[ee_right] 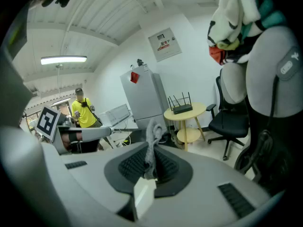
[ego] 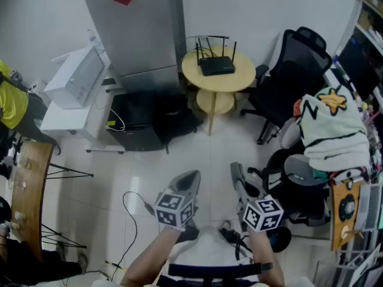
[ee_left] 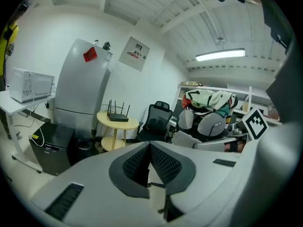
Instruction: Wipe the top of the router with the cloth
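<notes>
Right gripper view, right claw (ee_right: 151, 150) clenched on cloth (ee_right: 152, 132), left claw (ee_left: 149, 148) clenched (empty), router (ego: 216, 66) distant

My left claw (ego: 189, 183) sits low in front of me, jaws pressed together, nothing between them. My right claw (ego: 238, 173) hangs just beside it at about the same height, jaws clamped on a strip of grey cloth (ee_right: 152, 141) that sticks up past the tips. Both claws point forward, side by side, not touching. My left forearm (ego: 148, 257) runs back toward my waist.
</notes>
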